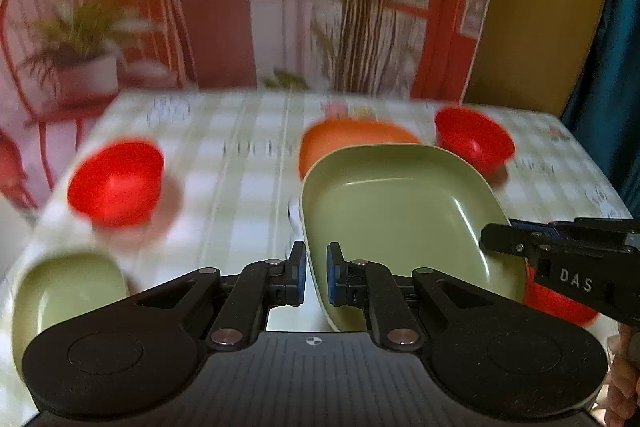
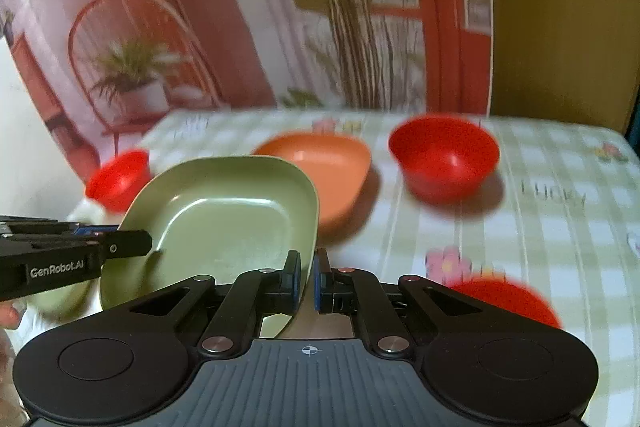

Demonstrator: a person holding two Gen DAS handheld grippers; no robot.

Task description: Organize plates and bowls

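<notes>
A green square plate (image 1: 400, 211) is held up above the table by both grippers. My left gripper (image 1: 316, 275) is shut on its left rim. My right gripper (image 2: 306, 279) is shut on its right rim; the plate shows there too (image 2: 224, 223). An orange plate (image 1: 352, 139) (image 2: 324, 163) lies on the table behind it. Red bowls stand at the left (image 1: 116, 183), at the far right (image 1: 474, 139) (image 2: 444, 155) and under the plate's right side (image 2: 508, 299). A second green plate (image 1: 68, 291) lies at the near left.
The table (image 1: 240, 187) has a green and white checked cloth. A printed backdrop (image 1: 200, 7) with a chair and plants stands behind the far edge. A yellow panel (image 1: 540, 7) is at the back right.
</notes>
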